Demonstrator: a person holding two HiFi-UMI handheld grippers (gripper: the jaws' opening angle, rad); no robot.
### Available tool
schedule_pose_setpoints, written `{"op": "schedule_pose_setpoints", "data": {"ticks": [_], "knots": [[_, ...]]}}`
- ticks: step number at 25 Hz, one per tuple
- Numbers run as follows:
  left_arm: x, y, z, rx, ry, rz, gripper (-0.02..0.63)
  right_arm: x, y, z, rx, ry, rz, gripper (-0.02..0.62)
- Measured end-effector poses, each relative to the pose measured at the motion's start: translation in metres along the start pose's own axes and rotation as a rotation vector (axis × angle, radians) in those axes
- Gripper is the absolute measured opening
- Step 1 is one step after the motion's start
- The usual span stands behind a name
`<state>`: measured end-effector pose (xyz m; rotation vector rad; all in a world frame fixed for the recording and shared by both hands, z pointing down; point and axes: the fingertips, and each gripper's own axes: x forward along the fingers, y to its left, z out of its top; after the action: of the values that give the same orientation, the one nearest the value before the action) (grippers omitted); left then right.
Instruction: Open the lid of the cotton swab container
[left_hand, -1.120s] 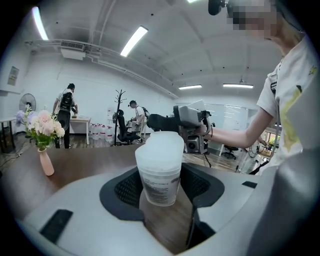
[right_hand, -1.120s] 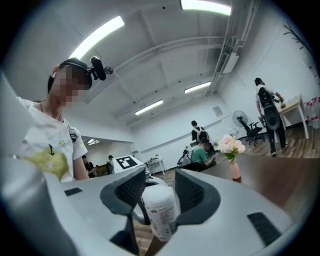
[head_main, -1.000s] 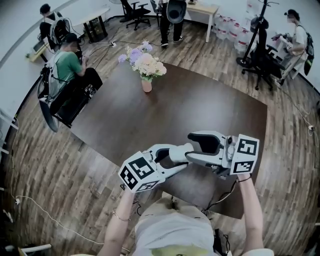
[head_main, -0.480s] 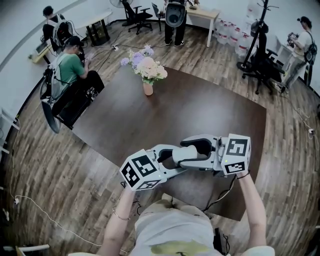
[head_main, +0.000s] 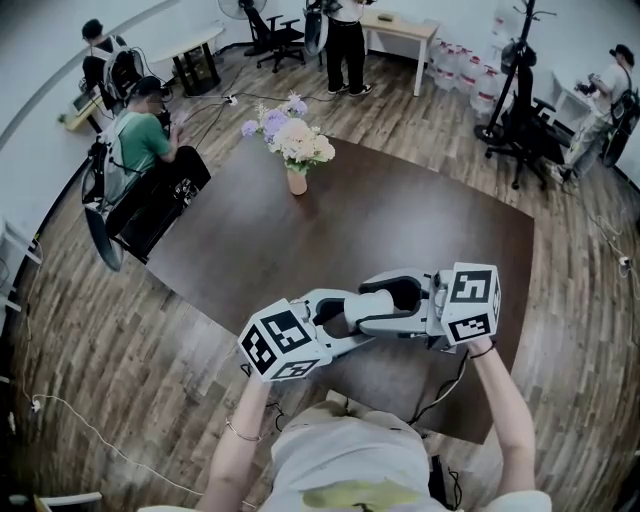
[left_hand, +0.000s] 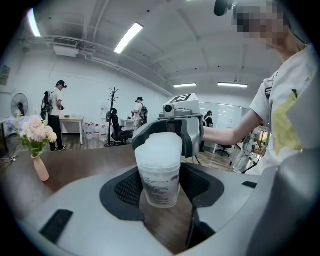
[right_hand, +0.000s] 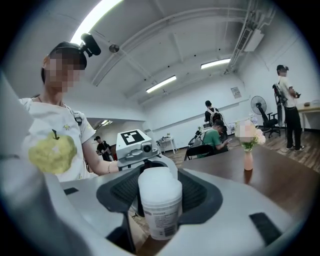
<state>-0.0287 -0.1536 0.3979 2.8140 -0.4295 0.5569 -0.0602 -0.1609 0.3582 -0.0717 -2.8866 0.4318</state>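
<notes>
A translucent white cotton swab container with a printed label stands upright in the air over the near edge of the dark table. My left gripper is shut on its body, with a pad pressing each side. From the opposite side my right gripper faces it, and its jaws have just been closing with the container between them. Its pads now hug the white lid. In the head view the two grippers meet nose to nose, left gripper and right gripper, and mostly hide the container.
A pink vase of flowers stands on the table's far side. A seated person in green and bags are at the left. Office chairs and other people stand beyond the table. A cable hangs below my right hand.
My right gripper has come down a little and moved left, closer over the left gripper. The left gripper has stayed in place with the container.
</notes>
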Motion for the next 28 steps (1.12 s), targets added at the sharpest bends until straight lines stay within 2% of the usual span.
{"op": "schedule_pose_setpoints", "data": {"ticks": [10, 24, 26, 28], "knots": [[-0.004, -0.002, 0.002, -0.017, -0.043, -0.002, 0.239, 0.000, -0.001, 0.001, 0.110, -0.032, 0.064, 0.245], [-0.006, -0.003, -0.005, -0.013, -0.055, -0.022, 0.238, 0.003, -0.006, -0.007, 0.278, -0.054, 0.163, 0.245], [-0.005, -0.003, -0.005, 0.024, -0.041, -0.002, 0.238, 0.001, -0.008, -0.004, 0.331, -0.090, 0.179, 0.246], [-0.003, -0.001, -0.009, 0.122, -0.001, 0.047, 0.225, -0.004, -0.014, 0.003, 0.431, -0.166, 0.200, 0.242]]}}
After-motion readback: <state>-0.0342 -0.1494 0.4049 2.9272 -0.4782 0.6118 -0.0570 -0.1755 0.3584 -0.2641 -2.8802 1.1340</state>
